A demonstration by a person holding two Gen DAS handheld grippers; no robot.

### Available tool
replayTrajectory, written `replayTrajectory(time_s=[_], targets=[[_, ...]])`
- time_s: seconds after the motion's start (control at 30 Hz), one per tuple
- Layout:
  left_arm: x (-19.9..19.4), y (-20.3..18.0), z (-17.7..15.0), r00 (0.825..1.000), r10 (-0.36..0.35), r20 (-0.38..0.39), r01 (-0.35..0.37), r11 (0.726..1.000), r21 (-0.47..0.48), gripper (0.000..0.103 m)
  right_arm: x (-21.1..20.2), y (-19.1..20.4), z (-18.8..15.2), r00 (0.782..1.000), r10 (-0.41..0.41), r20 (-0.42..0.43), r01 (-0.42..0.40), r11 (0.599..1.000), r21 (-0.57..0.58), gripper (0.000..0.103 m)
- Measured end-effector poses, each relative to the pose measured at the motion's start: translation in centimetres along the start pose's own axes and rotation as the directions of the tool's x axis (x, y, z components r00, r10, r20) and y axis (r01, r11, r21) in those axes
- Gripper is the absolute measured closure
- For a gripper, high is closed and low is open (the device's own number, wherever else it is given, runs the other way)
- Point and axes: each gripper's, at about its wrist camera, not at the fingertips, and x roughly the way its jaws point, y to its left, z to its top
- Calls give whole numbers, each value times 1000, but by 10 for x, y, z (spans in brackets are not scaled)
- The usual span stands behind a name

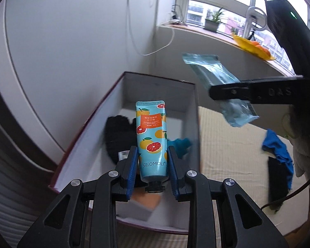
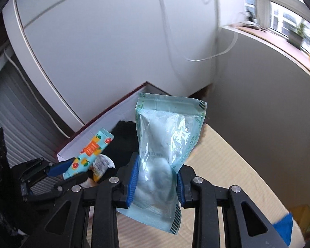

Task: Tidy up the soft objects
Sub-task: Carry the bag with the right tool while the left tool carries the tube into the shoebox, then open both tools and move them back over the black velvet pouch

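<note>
My left gripper (image 1: pixel 153 159) is shut on a blue hand-cream tube (image 1: pixel 152 138) printed with grapefruits, held upright over an open white box (image 1: pixel 188 111) with a dark red outside. The box holds a black knitted item (image 1: pixel 117 136), a teal cloth (image 1: pixel 180 144) and an orange-white thing (image 1: pixel 146 203). My right gripper (image 2: pixel 156 177) is shut on a sealed pale-blue pouch (image 2: pixel 165 144) of white cotton, held to the right of the box. The pouch (image 1: pixel 212 76) and right gripper (image 1: pixel 231 93) also show in the left wrist view; the tube (image 2: pixel 88 155) and left gripper (image 2: pixel 68 171) show in the right wrist view.
The box stands on a beige striped bed cover (image 1: pixel 233 157) against a white cabinet wall (image 1: pixel 72 41). A blue cloth (image 1: pixel 279 150) and a black item (image 1: pixel 278 181) lie on the cover to the right. A window sill (image 1: pixel 217 33) with a plant and oranges runs behind.
</note>
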Motion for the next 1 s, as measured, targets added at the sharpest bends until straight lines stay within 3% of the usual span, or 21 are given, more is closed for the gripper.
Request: replayTrajectory(time_s=[0.3, 0.4, 0.5, 0.53, 0.57, 0.77, 1.0], targets=[[9, 15, -8, 998, 56, -25, -55, 998, 12, 76, 57, 33, 10, 996, -3, -85, -1, 999, -48, 74], [8, 17, -7, 998, 59, -25, -59, 998, 10, 76, 63, 34, 9, 995, 3, -100, -8, 999, -49, 69], [9, 17, -6, 997, 71, -25, -70, 997, 16, 69, 61, 31, 9, 997, 10, -80, -13, 999, -40, 47], [7, 18, -6, 997, 77, -16, -77, 997, 14, 56, 60, 31, 10, 998, 7, -69, -9, 999, -32, 37], [6, 18, -6, 997, 81, -9, -81, 997, 14, 46, 59, 30, 11, 998, 6, -60, -8, 1000, -26, 34], [-2, 15, -7, 996, 90, 17, -91, 996, 18, 43, 41, 27, 10, 1000, 22, -10, -23, 1000, -10, 34], [-8, -1, -9, 998, 52, 31, -53, 998, 34, 41, 21, 15, -9, 1000, 14, 7, -15, 1000, 16, 34]])
